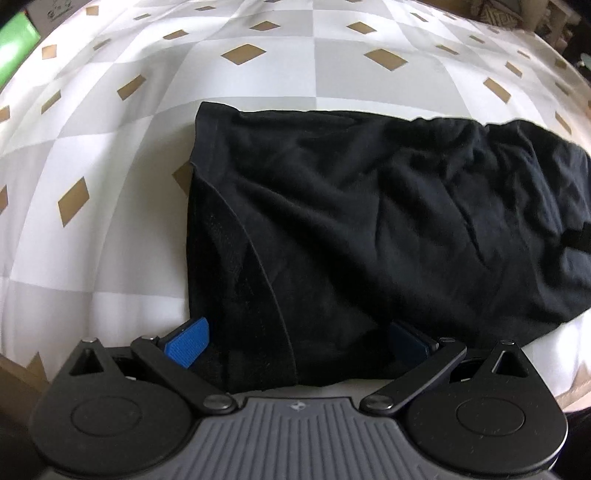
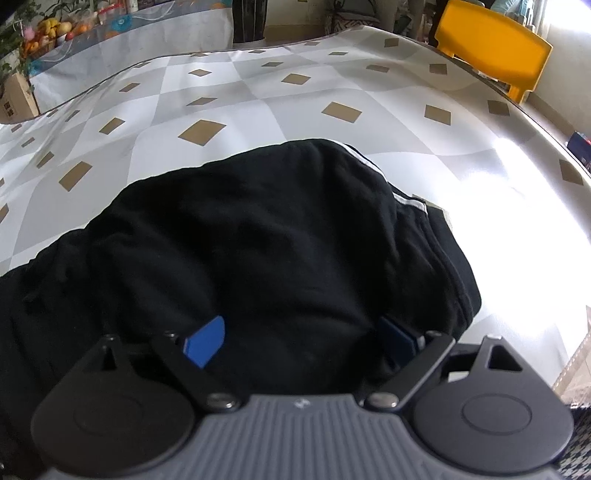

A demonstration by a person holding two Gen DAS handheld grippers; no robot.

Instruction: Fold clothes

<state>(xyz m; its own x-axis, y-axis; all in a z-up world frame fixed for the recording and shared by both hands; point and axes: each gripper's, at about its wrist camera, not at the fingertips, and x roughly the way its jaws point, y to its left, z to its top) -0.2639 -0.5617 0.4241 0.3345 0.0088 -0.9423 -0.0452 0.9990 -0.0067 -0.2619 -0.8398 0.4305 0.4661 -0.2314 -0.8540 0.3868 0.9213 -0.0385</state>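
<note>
A black garment (image 1: 369,221) lies folded and creased on the checked tablecloth (image 1: 110,110). In the left wrist view its left edge and a curved seam run down toward me. My left gripper (image 1: 299,339) hangs over the garment's near left corner, jaws wide, one blue pad (image 1: 188,341) just off the cloth's edge and the other over the cloth. In the right wrist view the same black garment (image 2: 258,240) shows a white stripe (image 2: 406,201) at its right end. My right gripper (image 2: 301,341) stands open over that end, with cloth lying between the blue pads (image 2: 205,341) but not pinched.
A yellow chair (image 2: 491,55) stands past the table's far right corner. Another covered table with fruit (image 2: 48,33) and a cardboard box (image 2: 14,99) sit at the far left. The tablecloth (image 2: 258,92) stretches beyond the garment. Bright glare falls on the right side.
</note>
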